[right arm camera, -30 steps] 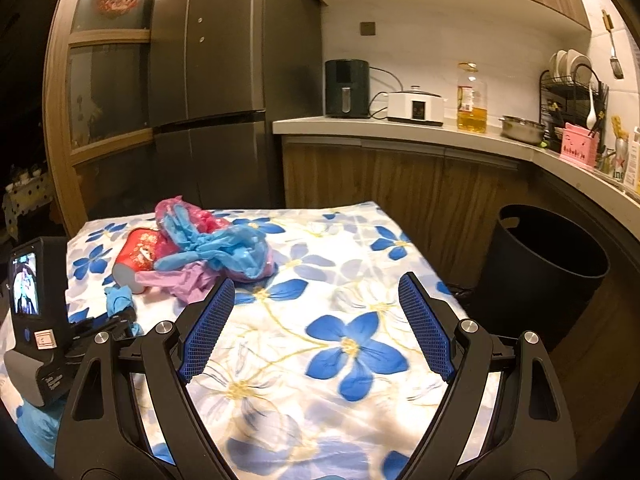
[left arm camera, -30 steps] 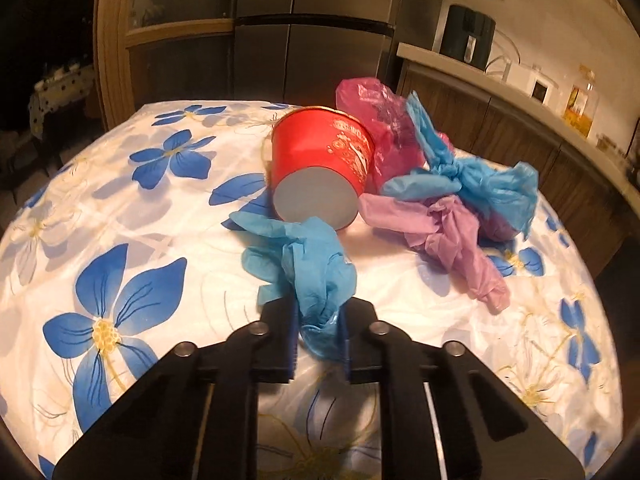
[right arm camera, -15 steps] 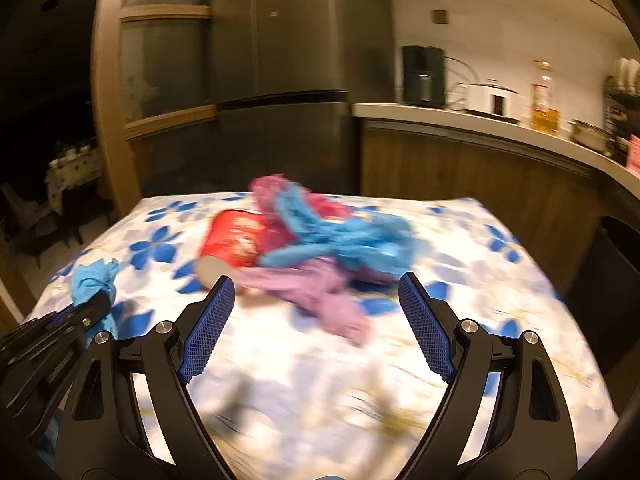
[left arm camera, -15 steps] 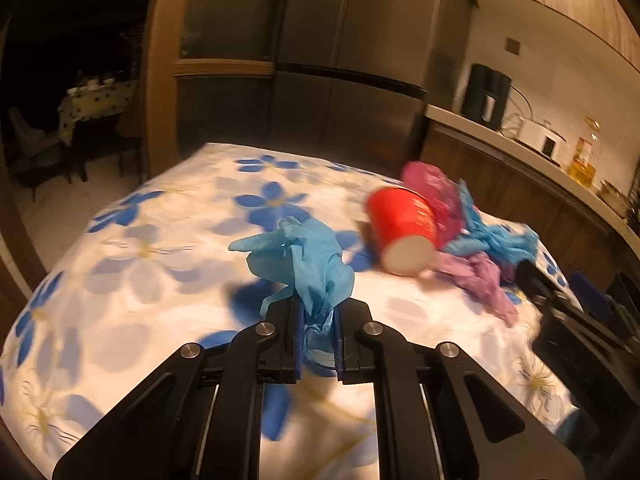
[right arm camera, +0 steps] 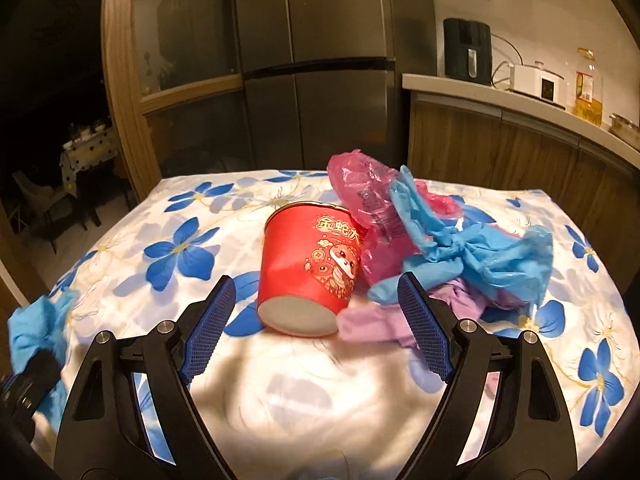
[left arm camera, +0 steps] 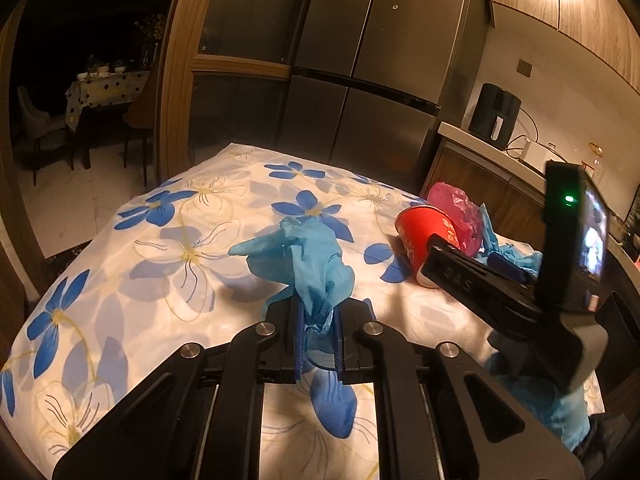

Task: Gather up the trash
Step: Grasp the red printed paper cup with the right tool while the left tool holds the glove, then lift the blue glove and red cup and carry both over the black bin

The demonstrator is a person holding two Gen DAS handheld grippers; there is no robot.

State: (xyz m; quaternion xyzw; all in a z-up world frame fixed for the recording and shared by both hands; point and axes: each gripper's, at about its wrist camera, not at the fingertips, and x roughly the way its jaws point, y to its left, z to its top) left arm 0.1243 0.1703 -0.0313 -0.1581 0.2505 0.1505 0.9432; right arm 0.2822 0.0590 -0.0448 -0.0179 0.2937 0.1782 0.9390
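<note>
My left gripper (left arm camera: 318, 320) is shut on a crumpled blue glove (left arm camera: 308, 264) and holds it above the flowered tablecloth (left arm camera: 180, 248). That glove also shows at the left edge of the right wrist view (right arm camera: 36, 328). My right gripper (right arm camera: 316, 324) is open, its fingers on either side of a red paper cup (right arm camera: 308, 268) lying on its side, base toward me. Beside the cup lie a pink plastic bag (right arm camera: 368, 208), a blue glove (right arm camera: 472, 256) and a purple glove (right arm camera: 380, 320). The cup (left arm camera: 420, 236) and the right gripper (left arm camera: 492, 280) show in the left wrist view.
A steel fridge (right arm camera: 320, 64) stands behind the table. A wooden counter (right arm camera: 520, 136) at the right carries an air fryer (right arm camera: 468, 52), a cooker and an oil bottle (right arm camera: 586, 88). A dark dining area (left arm camera: 80, 104) lies to the left.
My left gripper has lifted the blue glove and drawn back to the left. My right gripper has swung in from the table's right side to the red cup, still open.
</note>
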